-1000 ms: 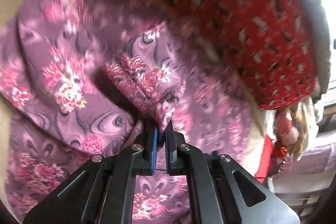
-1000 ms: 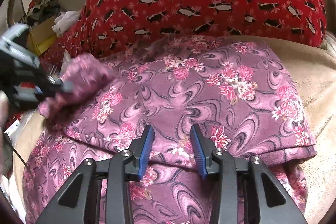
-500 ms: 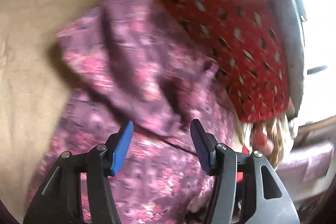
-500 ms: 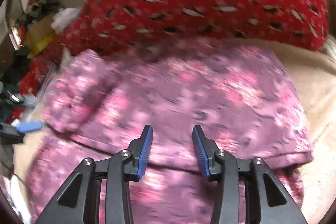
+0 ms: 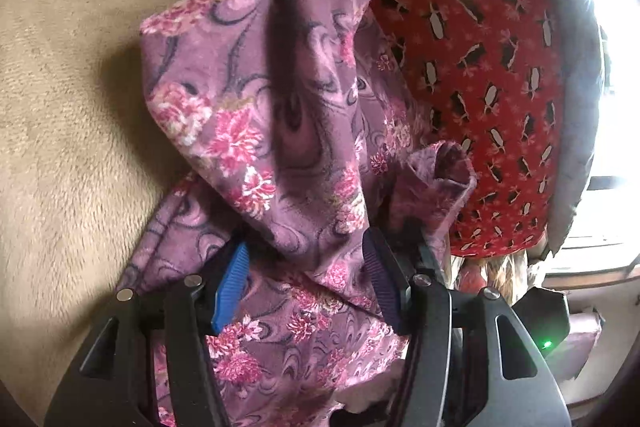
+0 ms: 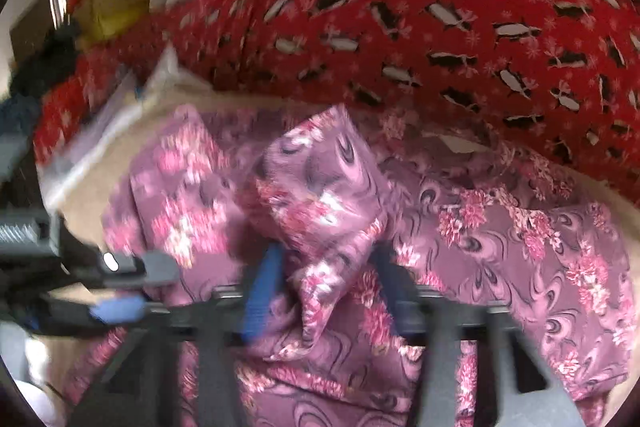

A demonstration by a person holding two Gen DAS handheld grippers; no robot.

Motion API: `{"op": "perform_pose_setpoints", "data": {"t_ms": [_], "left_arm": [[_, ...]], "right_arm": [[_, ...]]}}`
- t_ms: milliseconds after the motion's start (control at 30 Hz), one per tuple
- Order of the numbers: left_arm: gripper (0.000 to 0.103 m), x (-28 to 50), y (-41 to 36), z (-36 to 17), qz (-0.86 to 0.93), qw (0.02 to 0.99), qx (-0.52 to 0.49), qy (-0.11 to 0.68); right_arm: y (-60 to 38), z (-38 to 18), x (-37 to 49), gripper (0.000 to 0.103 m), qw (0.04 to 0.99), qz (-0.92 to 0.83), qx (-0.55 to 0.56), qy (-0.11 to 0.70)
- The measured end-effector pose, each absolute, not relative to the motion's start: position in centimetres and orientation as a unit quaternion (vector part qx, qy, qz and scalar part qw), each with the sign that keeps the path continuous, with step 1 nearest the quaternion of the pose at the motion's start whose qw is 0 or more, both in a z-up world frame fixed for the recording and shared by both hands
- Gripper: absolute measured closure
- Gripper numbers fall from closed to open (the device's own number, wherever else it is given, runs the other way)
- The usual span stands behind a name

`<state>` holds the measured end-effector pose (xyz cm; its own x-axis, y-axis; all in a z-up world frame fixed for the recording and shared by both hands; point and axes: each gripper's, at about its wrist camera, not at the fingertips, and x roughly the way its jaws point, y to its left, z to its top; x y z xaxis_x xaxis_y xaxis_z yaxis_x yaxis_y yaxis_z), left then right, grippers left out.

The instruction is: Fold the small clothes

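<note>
The garment [image 5: 280,131] lay on the blanket [image 5: 72,99], its far edge against the cushion [image 5: 480,47] behind it. A raised fold [image 6: 320,187] stood at its middle, with boxes [image 6: 116,3] far left.

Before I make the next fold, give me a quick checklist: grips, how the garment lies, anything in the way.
1. Left gripper let go of the garment: jaws have just opened and stand apart, with a fold between them unpressed. Ok.
2. Right gripper has a grip: jaws have just been closing with a raised fold between them, but the picture is blurred. Cannot tell.
3. Garment flat on the blanket: humped and creased. Not ok.
4. Cuff tucked in: it stands open beside the red cloth. Not ok.
5. Left gripper out of the right's path: it sits close at the right view's left edge. Cannot tell.
</note>
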<state>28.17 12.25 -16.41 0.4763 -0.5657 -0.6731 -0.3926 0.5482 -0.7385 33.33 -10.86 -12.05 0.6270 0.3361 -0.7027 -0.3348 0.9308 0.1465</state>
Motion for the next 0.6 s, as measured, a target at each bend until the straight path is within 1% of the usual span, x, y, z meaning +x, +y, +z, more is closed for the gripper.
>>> {"op": "perform_pose_setpoints", "data": {"t_ms": [100,233,367,400,433,533,567,600], "left_arm": [[0.048,28.4,11.9,-16.5,-0.060,0.718,-0.472,0.508],[0.048,28.1,12.0,-16.5,-0.055,0.717,-0.477,0.506],[0.048,28.0,11.3,-16.2,-0.046,0.719,-0.470,0.511],[0.048,27.9,11.2,-16.1,-0.045,0.718,-0.469,0.512],[0.048,27.8,11.1,-15.9,-0.045,0.718,-0.469,0.512],[0.048,27.4,10.8,-15.4,-0.056,0.715,-0.481,0.505],[0.048,27.2,10.9,-15.3,-0.058,0.716,-0.482,0.502],[0.048,27.2,10.8,-15.1,-0.060,0.717,-0.482,0.499]], "right_arm": [[-14.8,-11.1,33.2,0.092,0.900,0.200,0.083,0.378],[-21.5,-10.9,32.8,0.093,0.897,0.171,0.170,0.371],[-28.4,-14.1,32.6,0.091,0.864,0.129,0.268,0.407],[-29.3,-14.5,32.3,0.083,0.859,0.121,0.282,0.411],[-30.8,-15.2,31.8,0.079,0.852,0.107,0.305,0.412],[-33.3,-15.7,29.9,0.076,0.845,0.093,0.354,0.390],[-33.7,-15.7,29.3,0.067,0.843,0.097,0.366,0.382],[-34.1,-15.6,28.9,0.055,0.842,0.102,0.379,0.370]]}}
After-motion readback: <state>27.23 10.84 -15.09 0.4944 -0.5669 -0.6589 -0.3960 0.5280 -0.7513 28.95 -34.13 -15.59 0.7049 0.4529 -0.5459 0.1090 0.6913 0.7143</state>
